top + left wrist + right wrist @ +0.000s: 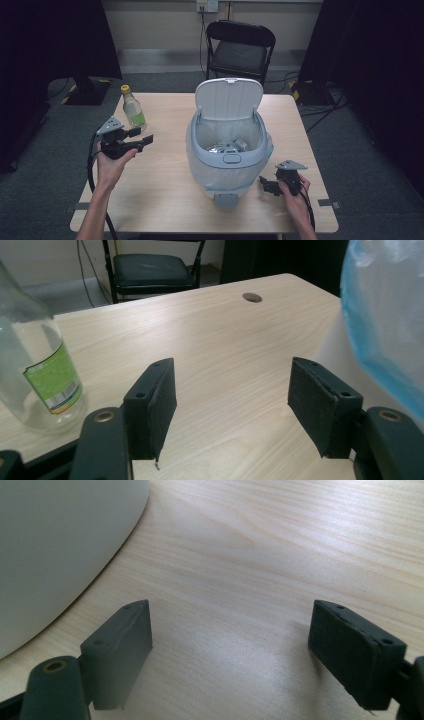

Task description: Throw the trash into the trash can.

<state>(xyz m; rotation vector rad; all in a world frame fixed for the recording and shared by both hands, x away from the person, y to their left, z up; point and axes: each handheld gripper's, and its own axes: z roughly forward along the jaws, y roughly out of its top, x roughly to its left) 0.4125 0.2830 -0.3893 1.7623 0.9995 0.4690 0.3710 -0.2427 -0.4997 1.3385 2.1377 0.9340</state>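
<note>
Both grippers empty beside the bin

The right gripper [265, 184] rests low by the pedal bin [227, 150], jaws spread, nothing between. The left gripper [141, 136], likewise spread, hovers just beside the glass bottle [133, 107]. Bin contents [227, 146] are hard to make out

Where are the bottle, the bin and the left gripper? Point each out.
bottle [134, 111], high view, on its clear body above the green label.
bin [229, 159], high view, on its front rim.
left gripper [141, 136], high view, between its open fingertips.
</note>
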